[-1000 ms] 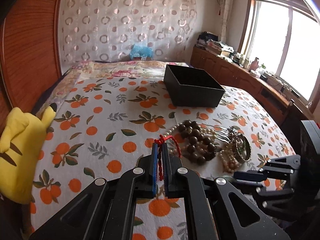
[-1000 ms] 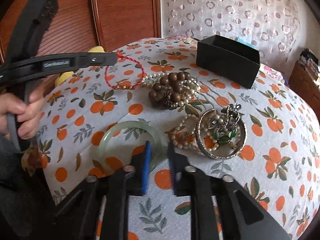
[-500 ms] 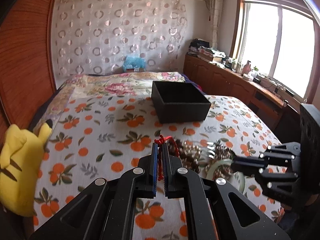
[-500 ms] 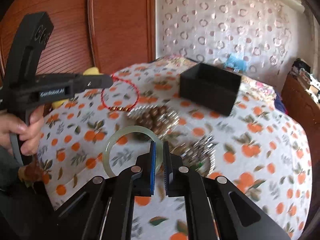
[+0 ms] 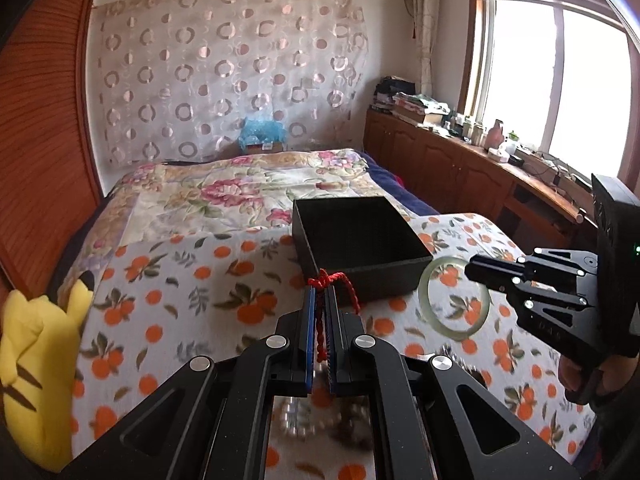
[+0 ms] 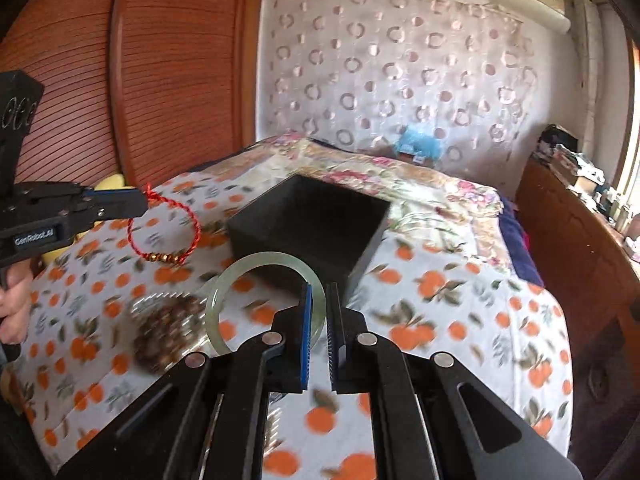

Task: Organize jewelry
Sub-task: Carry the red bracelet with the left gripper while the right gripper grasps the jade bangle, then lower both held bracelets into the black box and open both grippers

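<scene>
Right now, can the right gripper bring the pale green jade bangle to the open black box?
Probably yes. The right gripper, jaws shut on the pale green jade bangle, hangs just before the open black box; nothing stands between them.

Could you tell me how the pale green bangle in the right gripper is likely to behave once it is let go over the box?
The pale green bangle keeps its round shape while the right gripper pinches only one edge, so it is probably rigid. It looks glassy and smooth, so it may slip between the pads. Being a hoop, it could roll or chip if dropped beside the black box.
</scene>
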A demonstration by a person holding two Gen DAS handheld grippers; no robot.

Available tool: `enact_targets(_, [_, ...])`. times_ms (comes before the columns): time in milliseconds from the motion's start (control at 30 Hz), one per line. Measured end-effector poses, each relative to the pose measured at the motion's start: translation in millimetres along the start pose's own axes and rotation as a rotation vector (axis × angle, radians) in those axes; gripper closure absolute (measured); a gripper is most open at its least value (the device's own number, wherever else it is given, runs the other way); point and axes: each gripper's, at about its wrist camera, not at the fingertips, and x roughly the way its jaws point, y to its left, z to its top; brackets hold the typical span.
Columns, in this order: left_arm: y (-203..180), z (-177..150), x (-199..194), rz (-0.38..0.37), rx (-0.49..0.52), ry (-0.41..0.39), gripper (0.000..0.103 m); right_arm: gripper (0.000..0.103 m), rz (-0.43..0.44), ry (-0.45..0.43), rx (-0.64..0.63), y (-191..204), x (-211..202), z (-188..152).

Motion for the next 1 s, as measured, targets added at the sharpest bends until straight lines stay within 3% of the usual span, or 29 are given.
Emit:
enact_targets(567, [-22.6, 60.5, 73.8, 0.011, 0.012, 0.028, 0.099, 0.095, -0.069, -0.013, 0.028, -41.3, 19.9, 39.0])
enact_targets(700, [-22.2, 58.2, 81.4, 0.02, 0.005, 0.046, 0.079, 0.095, -0.068, -0.009, 0.031, -43.4, 24.7, 42.3])
enact_targets(1000, [-7.7, 40.7, 56.3, 0.037, 0.011, 0.045, 0.069, 0.095, -0.048, 0.015, 0.025, -31.4, 55.0, 52.2])
